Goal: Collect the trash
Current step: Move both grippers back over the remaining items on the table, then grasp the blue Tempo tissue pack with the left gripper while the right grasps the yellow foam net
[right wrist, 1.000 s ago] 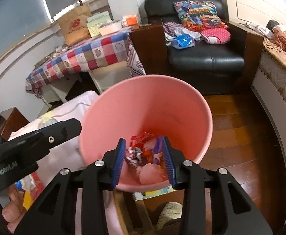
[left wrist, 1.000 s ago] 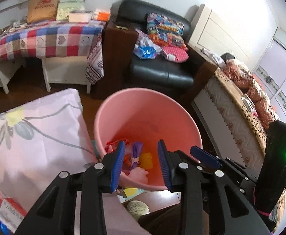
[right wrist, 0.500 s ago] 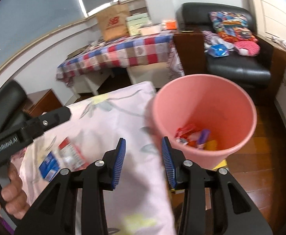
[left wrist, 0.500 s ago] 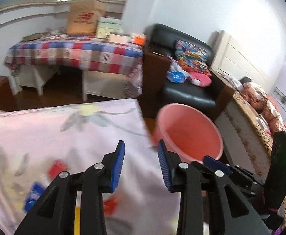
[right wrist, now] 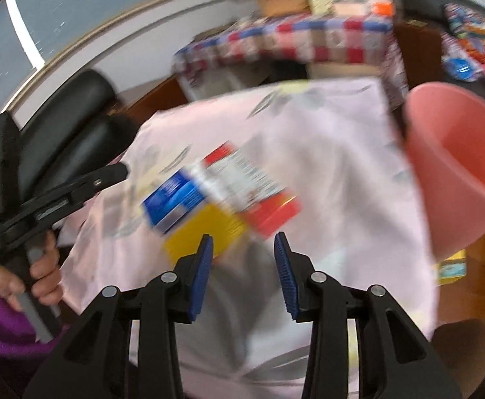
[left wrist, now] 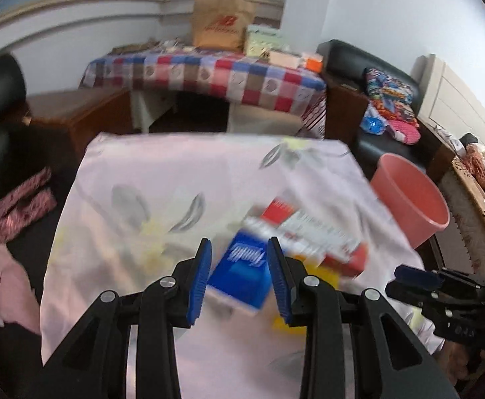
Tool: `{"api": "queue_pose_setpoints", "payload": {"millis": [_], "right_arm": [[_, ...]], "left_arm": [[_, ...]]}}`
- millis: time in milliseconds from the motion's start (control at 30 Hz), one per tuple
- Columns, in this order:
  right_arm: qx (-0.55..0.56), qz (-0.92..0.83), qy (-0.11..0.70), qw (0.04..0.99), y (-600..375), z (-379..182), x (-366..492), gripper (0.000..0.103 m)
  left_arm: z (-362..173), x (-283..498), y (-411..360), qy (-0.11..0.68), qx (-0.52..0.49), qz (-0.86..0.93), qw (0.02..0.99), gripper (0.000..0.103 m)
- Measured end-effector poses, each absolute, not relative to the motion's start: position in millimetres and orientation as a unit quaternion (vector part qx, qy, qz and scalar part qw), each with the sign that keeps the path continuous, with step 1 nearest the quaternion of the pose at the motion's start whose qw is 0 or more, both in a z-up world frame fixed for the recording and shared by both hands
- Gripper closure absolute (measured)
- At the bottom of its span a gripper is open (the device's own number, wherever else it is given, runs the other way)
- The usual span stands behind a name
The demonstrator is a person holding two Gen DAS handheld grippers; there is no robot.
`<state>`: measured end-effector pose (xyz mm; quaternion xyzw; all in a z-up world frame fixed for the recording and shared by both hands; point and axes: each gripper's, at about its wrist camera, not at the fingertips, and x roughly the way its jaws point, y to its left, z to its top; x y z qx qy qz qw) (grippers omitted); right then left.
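I hold my left gripper (left wrist: 239,274) over the pale floral cloth (left wrist: 176,193) that covers the table in front of me, and its blue pads stand apart with nothing pressed between them; the blue packet (left wrist: 242,276) shows through the gap but lies on the cloth below. My right gripper (right wrist: 244,274) hangs open too, empty, above the near part of the same cloth. I count three pieces of trash on the cloth, huddled together and touching or overlapping: the blue packet, a red-and-white box (right wrist: 249,186) to its right, and a yellow packet (right wrist: 205,232) at the near side of both. All three are smeared by blur, so I cannot read their print. The pink bin (left wrist: 412,199) stands off the right edge of the table, lower than the cloth, its mouth open upward; from the left camera I cannot see what lies inside. Nothing lies between my grippers and the trash. Behind the table stands one table with a checked cloth (left wrist: 209,73), bearing a brown paper bag (left wrist: 220,26) and some boxes, and to its right one black armchair (left wrist: 358,63) piled with bright fabrics. A second black chair (right wrist: 66,123) sits to the left. My left hand (right wrist: 39,272), in a purple sleeve, grips its handle at the left of the right camera's view.
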<state>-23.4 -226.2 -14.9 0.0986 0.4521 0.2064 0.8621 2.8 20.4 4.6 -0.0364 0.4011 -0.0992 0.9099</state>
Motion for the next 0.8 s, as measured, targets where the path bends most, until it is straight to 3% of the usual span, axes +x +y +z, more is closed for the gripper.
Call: {"api": "queue_pose_setpoints", "payload": {"millis": [300, 733, 800], "right_arm": [[0.071, 0.234, 0.492, 0.836, -178, -36, -21, 0.064], [0.078, 0.202, 0.507, 0.834, -171, -51, 1, 0.060], [0.076, 0.201, 0.503, 0.837, -171, -52, 2, 0.060]], "left_arm": [[-23, 11, 24, 0.439, -0.030, -0.128, 0.889, 0.063], [-42, 55, 7, 0.476, -0.023, -0.173, 0.862, 0.062], [-47, 54, 1, 0.481, -0.011, -0.182, 0.858, 0.054]]}}
